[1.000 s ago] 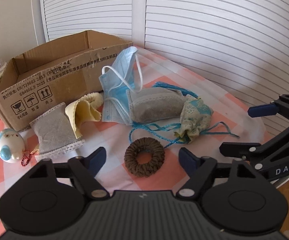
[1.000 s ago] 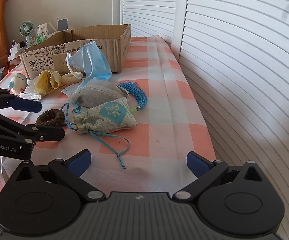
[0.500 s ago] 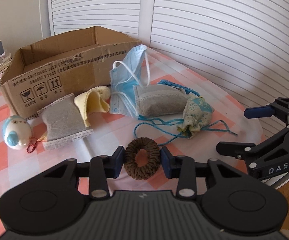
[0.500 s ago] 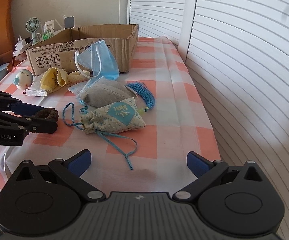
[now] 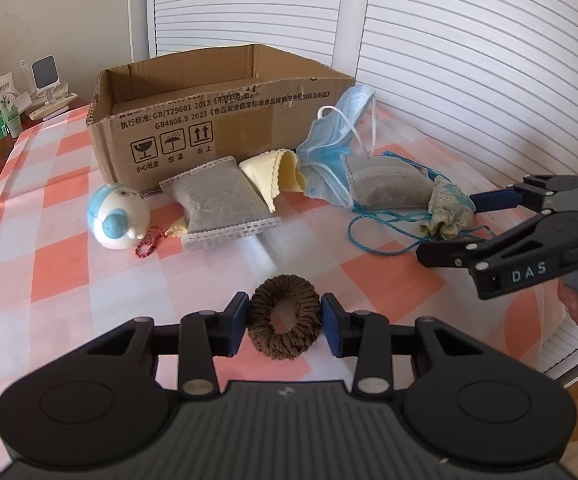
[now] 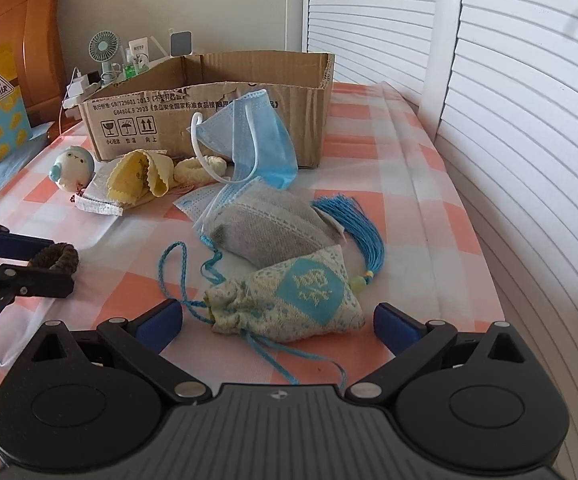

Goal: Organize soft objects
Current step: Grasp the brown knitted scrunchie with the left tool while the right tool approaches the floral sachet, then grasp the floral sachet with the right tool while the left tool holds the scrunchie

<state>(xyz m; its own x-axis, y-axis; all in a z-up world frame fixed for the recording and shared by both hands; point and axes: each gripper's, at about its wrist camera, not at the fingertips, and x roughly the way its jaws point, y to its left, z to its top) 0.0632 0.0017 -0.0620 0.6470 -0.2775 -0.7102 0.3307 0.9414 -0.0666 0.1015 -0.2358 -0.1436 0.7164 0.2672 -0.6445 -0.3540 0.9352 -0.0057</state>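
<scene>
- In the left wrist view, the left gripper [image 5: 284, 322] is reaching forward low over the checked tablecloth [image 5: 61, 264], its two blue pads clamping the brown scrunchie [image 5: 284, 328] from either side.
- The scrunchie is sitting near the front of the cloth, well apart from the cardboard box [image 5: 217, 120] at the back.
- Soft things are lying in a row before the box: a grey sachet [image 5: 221, 204], a yellow cloth [image 5: 273, 172], a blue face mask [image 5: 337, 148] and a floral drawstring pouch [image 5: 449, 210]; a small white and blue toy [image 5: 117, 216] is sitting at the left end.
- The right gripper [image 5: 489, 220] is coming in from the right edge, its fingers spread apart near the pouch.
- In the right wrist view, the right gripper [image 6: 277, 324] is hanging low and level, jaws wide apart, with the floral drawstring pouch [image 6: 289, 300] lying between its pads, touching neither.
- At the left edge, the left gripper [image 6: 45, 258] is pinching the brown scrunchie [image 6: 59, 258].
</scene>
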